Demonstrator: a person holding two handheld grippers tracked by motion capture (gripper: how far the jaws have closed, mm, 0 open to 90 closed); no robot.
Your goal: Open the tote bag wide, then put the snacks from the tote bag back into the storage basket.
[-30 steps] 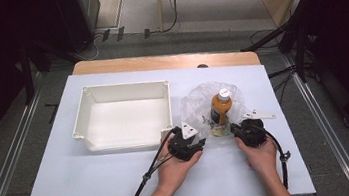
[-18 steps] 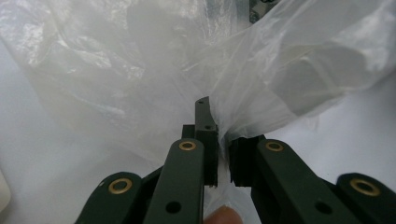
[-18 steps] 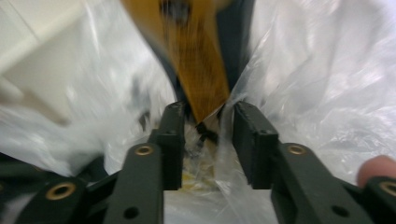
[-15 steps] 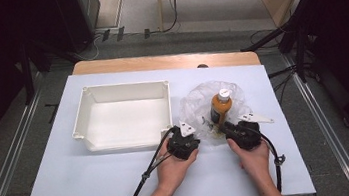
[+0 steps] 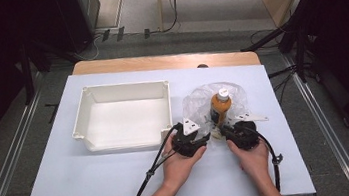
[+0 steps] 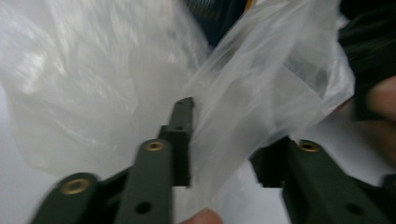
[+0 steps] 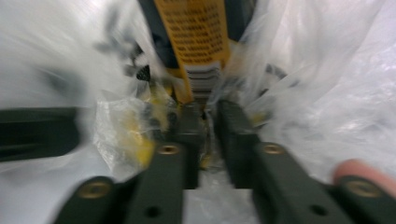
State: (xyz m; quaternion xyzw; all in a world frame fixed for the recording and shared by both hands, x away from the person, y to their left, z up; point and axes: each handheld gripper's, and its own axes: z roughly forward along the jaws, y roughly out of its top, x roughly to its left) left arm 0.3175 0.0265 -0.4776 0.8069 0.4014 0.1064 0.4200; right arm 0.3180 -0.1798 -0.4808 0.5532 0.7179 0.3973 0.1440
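Observation:
A clear plastic bag (image 5: 197, 102) lies on the white table with an orange bottle (image 5: 220, 106), white cap pointing away, inside it. Both grippers meet at the bag's near edge. My left gripper (image 5: 206, 137) is open, and in the left gripper view a fold of the bag (image 6: 93, 84) runs between its spread jaws (image 6: 229, 140). Just right of it, my right gripper (image 5: 225, 131) has its jaws nearly together on bag film. The right gripper view shows them (image 7: 211, 121) pinching crumpled plastic (image 7: 327, 93) right below the bottle's yellow label (image 7: 196, 32).
A white rectangular tray (image 5: 117, 141) stands empty left of the bag, close to my left hand. Black cables (image 5: 153, 168) trail from the grippers toward the table's front edge. A wooden strip (image 5: 158, 62) borders the far side of the table (image 5: 62, 182).
My right gripper has slid left along the bag's near edge toward the bottle's base. The left gripper has edged slightly right, so the two now almost touch.

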